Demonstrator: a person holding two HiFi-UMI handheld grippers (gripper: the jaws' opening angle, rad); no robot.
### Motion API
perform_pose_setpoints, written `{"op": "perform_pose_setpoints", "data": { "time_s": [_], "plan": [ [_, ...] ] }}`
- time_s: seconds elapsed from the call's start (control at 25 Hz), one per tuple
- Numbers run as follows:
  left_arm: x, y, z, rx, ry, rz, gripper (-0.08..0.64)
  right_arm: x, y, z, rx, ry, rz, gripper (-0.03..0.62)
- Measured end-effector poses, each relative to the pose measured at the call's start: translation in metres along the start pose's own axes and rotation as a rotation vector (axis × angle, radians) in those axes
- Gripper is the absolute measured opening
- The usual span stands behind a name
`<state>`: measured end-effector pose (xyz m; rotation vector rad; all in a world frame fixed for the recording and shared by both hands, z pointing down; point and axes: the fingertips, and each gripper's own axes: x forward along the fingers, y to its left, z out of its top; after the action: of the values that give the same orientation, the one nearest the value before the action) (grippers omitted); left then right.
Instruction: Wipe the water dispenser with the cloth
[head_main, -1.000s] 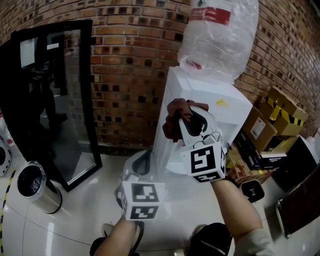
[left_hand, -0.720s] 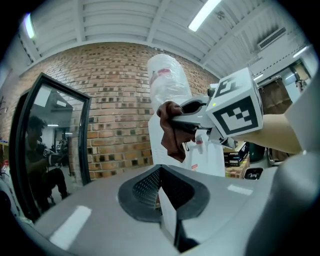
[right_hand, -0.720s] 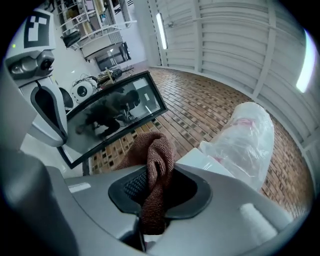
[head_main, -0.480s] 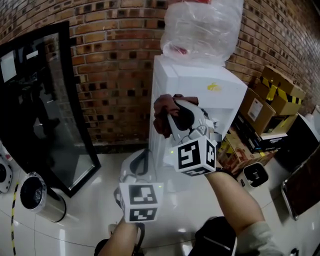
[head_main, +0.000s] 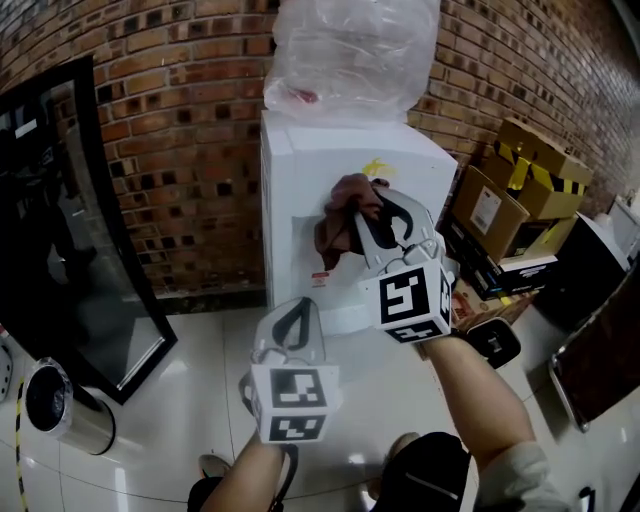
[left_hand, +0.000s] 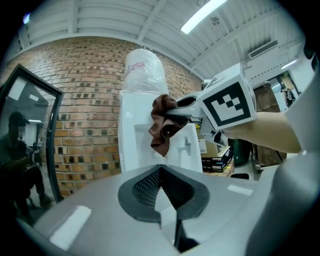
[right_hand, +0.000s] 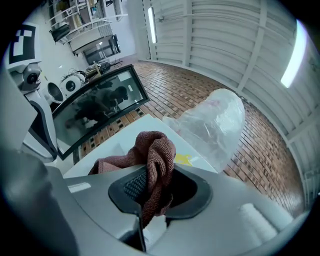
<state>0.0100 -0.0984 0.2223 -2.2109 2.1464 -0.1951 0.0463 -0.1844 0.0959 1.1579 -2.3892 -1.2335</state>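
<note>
Fingers (right_hand: 131, 186) of the right gripper (head_main: 368, 222) clamp the reddish-brown cloth (head_main: 338, 222) before the white water dispenser (head_main: 290, 170); the left gripper (head_main: 297, 308) hangs lower, tips together, empty. The dispenser's plastic-wrapped bottle (head_main: 350, 50) bears a red label, its print unreadable. Cardboard boxes (head_main: 500, 210) stand at right, contents unseen; a steel bin (head_main: 50, 405) at left.

The room was bright, lit from above — a strip light (left_hand: 207, 14) burned out to a white bar in the left gripper view, and a second strip light (right_hand: 295, 55) did the same at the right gripper view's right edge. The glossy floor (head_main: 180, 370) carried pale glare; the glass door (head_main: 60, 200) at left was dark with reflections. The white water dispenser (head_main: 290, 170) threw little shadow. Every view bent at its edges — the brick wall (head_main: 180, 90) curved.
</note>
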Motion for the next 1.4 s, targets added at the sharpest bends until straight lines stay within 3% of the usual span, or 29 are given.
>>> {"op": "perform_pose_setpoints", "data": {
  "time_s": [0.32, 0.8, 1.12, 1.4],
  "plan": [
    [0.038, -0.044, 0.007, -0.038, -0.025, -0.047, 0.000, -0.021, -0.057, -0.059, 0.033, 0.058, -0.099, 0.095],
    [0.093, -0.096, -0.005, -0.096, -0.016, -0.095, 0.000, -0.040, -0.089, -0.131, 0.029, 0.099, -0.155, 0.095],
    [0.104, -0.106, -0.012, -0.078, 0.002, -0.101, 0.000, -0.043, -0.089, -0.145, 0.115, 0.063, -0.197, 0.094],
    [0.081, -0.089, -0.013, -0.007, 0.020, -0.077, 0.000, -0.048, -0.087, -0.133, 0.191, 0.060, -0.184, 0.097]
  ]
}}
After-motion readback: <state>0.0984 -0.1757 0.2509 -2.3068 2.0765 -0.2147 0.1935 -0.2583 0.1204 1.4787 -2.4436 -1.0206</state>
